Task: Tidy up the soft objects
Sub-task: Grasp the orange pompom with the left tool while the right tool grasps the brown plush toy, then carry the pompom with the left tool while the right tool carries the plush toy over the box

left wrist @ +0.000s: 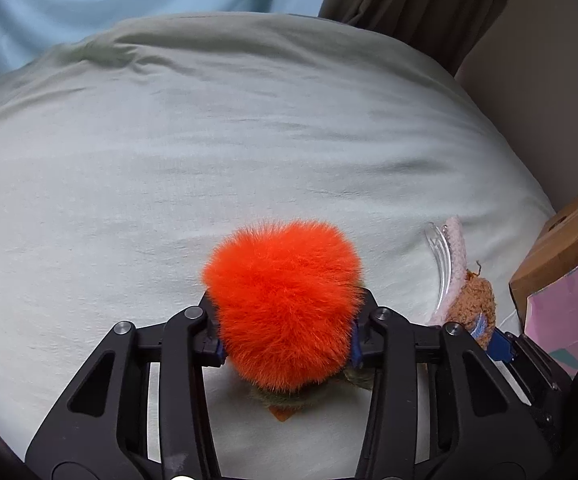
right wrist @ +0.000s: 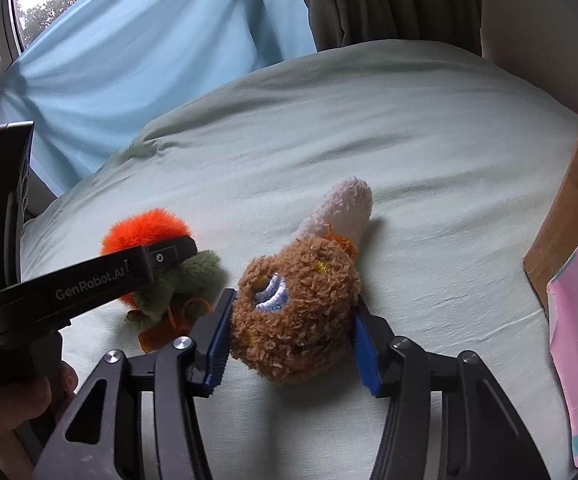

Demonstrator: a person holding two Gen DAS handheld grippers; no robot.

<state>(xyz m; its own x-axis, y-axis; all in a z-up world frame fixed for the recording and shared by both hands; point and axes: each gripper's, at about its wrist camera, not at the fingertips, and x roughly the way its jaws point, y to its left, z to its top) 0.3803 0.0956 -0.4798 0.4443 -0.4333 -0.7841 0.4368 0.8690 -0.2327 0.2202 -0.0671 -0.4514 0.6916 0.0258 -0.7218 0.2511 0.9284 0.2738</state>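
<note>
Fingers of both grippers, left [left wrist: 287, 344] and right [right wrist: 291, 342], pinch plush toys on the bed [right wrist: 429, 152]: orange pom-pom toy [left wrist: 283, 304] left, brown curly toy [right wrist: 295, 304] right, its white end pointing away.

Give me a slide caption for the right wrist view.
Right hand-held gripper closes on brown plush on the bed; left hand-held gripper on orange pom-pom.

Both grippers [left wrist: 285, 344] [right wrist: 291, 338] — clamped, angled down
</note>
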